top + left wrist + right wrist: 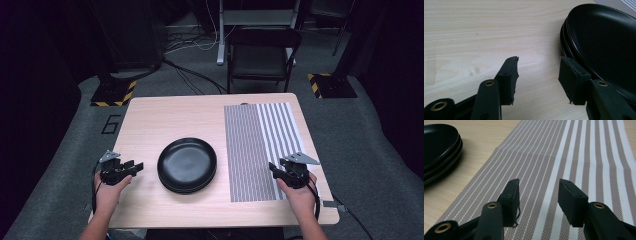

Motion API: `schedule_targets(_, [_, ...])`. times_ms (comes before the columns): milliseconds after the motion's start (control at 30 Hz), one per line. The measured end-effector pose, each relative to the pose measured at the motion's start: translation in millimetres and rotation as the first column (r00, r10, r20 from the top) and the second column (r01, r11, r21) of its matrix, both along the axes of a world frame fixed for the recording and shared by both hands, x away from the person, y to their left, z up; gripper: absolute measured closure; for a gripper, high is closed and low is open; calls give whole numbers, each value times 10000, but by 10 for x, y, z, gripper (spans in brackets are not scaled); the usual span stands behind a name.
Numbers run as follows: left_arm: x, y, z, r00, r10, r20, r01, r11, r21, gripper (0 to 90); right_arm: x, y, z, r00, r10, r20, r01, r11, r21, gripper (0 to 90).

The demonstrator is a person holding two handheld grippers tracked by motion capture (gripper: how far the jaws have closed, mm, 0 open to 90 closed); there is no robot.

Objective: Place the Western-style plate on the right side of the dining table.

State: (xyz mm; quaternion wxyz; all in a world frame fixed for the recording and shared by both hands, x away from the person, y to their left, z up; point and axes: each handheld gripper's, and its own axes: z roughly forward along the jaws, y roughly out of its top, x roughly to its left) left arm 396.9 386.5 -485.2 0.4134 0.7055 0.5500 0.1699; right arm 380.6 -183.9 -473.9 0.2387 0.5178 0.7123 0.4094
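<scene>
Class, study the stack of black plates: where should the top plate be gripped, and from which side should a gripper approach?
Probably the top plate by its thin raised rim, on the edge facing the left gripper, coming in low from that side. The left gripper view shows separate rims stacked, so one jaw could perhaps slip under the top lip; both jaws stand open with nothing between them.

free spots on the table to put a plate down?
Bare wood behind the stack of black plates, up to the far edge of the table. Another patch left of the stack, beyond the left tool. The striped placemat lies flat with nothing on it. Tightest: the near edge, where both hands and the right tool sit.
</scene>
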Motion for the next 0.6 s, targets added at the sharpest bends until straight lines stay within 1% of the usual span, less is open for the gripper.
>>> schedule_targets(33, [-2,0,-1,10000,28,66,-28,10000,19,494,11,21,3,10000,12,-3,-12,10000,87,513])
schedule_targets(133, [-15,5,10,10000,40,11,-40,10000,9,499,29,56,11,10000,40,-53,-39,9999,167,513])
schedule_targets(200, [-36,8,33,10000,17,0,-17,10000,9,516,64,117,25,9998,194,-26,-194,9996,183,514])
schedule_targets(267, [-50,3,42,10000,46,-22,-46,10000,-48,528,88,158,33,9995,286,-118,-282,9992,291,514])
schedule_targets(367, [-59,-2,45,10000,25,-23,-25,10000,-18,544,111,199,36,9994,321,-145,-316,9989,356,523])
schedule_targets(400, [-63,-7,44,10000,6,-47,-6,10000,-30,550,123,217,39,9991,387,-170,-381,9987,345,525])
schedule_targets(433, [-77,-16,48,9999,-21,-163,20,10000,-50,558,139,260,38,9987,477,-186,-469,9980,432,531])
schedule_targets(533, [-86,-28,52,9999,-1,-123,-1,9999,-122,569,157,303,36,9984,534,-165,-527,9979,375,536])
schedule_targets(567, [-94,-30,64,9998,-34,-170,32,9999,-132,580,179,349,35,9984,520,-200,-512,9979,391,548])
schedule_targets(600, [-94,-30,64,9998,-34,-170,32,9999,-132,583,179,349,35,9984,520,-200,-512,9979,391,548])
